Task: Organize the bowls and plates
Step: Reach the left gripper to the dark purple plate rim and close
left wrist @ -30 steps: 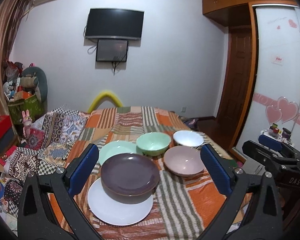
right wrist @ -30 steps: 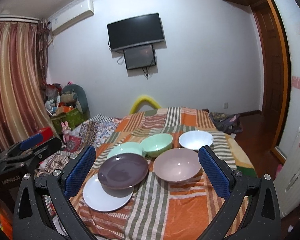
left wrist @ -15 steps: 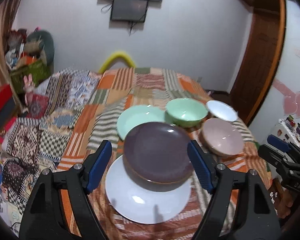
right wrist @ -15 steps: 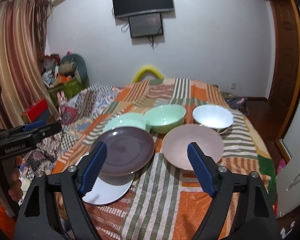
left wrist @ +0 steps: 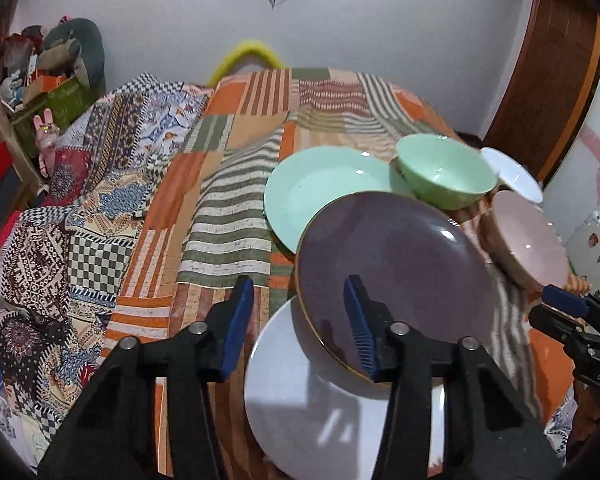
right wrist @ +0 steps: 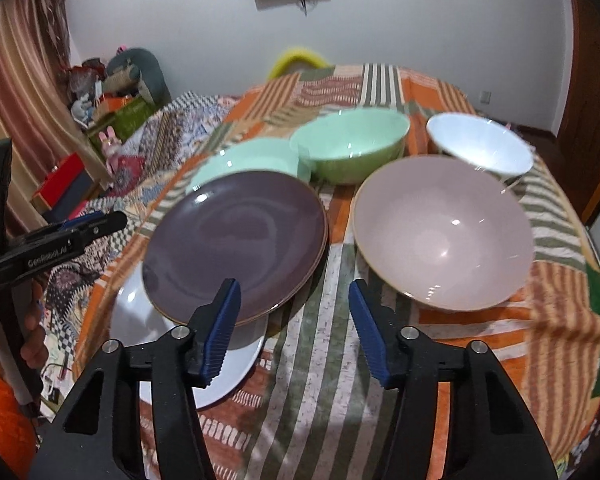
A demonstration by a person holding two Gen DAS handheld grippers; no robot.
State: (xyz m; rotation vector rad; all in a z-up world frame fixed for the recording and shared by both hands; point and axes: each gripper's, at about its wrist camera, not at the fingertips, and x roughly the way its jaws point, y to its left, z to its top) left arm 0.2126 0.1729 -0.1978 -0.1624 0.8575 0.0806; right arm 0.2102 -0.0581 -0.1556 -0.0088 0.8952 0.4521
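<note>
A purple plate (left wrist: pixel 396 272) rests tilted on a white plate (left wrist: pixel 320 412), on a round table with a striped orange cloth (right wrist: pixel 312 360). Behind them lie a mint plate (left wrist: pixel 320 188), a green bowl (left wrist: pixel 444 176), a pink bowl (right wrist: pixel 444 232) and a white bowl (right wrist: pixel 480 144). My left gripper (left wrist: pixel 297 324) is open, low over the table's near left edge, its right finger over the purple plate's near rim. My right gripper (right wrist: pixel 293 328) is open and empty, between the purple plate (right wrist: pixel 235 240) and the pink bowl.
A bed with patterned quilts (left wrist: pixel 79 216) lies left of the table. Boxes and stuffed toys (left wrist: pixel 51 76) stand by the far left wall. A wooden door (left wrist: pixel 548 80) is at the right.
Both grippers have moved forward and down toward the dishes, and their jaws have narrowed. The left one has reached the purple plate's near rim. The dishes have not moved.
</note>
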